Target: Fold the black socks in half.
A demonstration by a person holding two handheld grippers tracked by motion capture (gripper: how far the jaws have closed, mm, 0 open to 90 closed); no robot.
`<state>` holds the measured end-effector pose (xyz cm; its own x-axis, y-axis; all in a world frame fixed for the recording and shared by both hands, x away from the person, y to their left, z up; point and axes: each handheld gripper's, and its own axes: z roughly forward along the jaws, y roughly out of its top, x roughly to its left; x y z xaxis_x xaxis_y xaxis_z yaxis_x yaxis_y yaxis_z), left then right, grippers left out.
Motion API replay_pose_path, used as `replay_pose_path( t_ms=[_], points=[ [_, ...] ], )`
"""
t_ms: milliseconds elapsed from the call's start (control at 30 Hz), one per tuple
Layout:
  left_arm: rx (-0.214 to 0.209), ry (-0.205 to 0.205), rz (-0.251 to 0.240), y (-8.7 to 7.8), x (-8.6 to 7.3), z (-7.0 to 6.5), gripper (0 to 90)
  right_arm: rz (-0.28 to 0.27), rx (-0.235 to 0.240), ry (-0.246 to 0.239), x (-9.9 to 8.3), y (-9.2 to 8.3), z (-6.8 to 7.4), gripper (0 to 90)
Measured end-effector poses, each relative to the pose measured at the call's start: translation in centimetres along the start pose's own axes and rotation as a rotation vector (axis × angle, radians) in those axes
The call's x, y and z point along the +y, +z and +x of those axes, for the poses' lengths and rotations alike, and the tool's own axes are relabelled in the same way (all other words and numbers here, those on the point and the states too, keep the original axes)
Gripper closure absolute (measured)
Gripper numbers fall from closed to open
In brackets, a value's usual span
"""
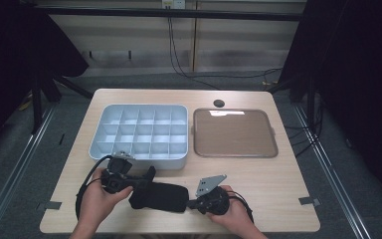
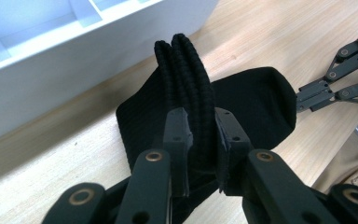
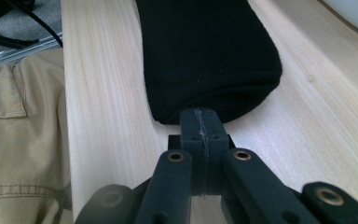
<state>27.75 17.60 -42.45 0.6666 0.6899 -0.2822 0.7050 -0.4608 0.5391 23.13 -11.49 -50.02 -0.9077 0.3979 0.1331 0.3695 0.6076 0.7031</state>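
Work in hand: folding or rolling a black ribbed knit sock [image 1: 160,196] on the pale wooden table [image 1: 273,179].
Left gripper [image 2: 200,140]: clenched on the sock's doubled ribbed cuff, which stands up between its pads.
Right gripper [image 3: 201,125]: jaws pressed together, seemingly pinching the sock's rounded toe edge just ahead of the tips.
Sock's place: stretched flat between the two sets of fingers, near the table's front edge.
Done: both ends gripped, cuff lifted.
Left, by my judgement: finish folding, then carry it beyond the fingers to the white plastic compartment box [image 1: 140,133]; the brown square tray [image 1: 235,133] sits beside it.
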Motion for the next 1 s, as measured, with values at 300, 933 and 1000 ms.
replay_pose_path(
  t_ms=[300, 933, 1000],
  points=[
    [-0.015, 0.029, 0.024, 0.8, 0.2, -0.9, 77.0, -0.002, -0.001, -0.001, 0.1, 0.1, 0.1, 90.0],
    [-0.035, 0.058, 0.05, 2.3, 0.6, -1.9, 77.0, -0.002, 0.007, -0.004, 0.4, 0.6, 0.3, 90.0],
    [-0.033, 0.06, 0.056, 2.4, 0.6, -1.9, 77.0, -0.002, 0.009, -0.005, 0.5, 0.6, 0.3, 90.0]
  ],
)
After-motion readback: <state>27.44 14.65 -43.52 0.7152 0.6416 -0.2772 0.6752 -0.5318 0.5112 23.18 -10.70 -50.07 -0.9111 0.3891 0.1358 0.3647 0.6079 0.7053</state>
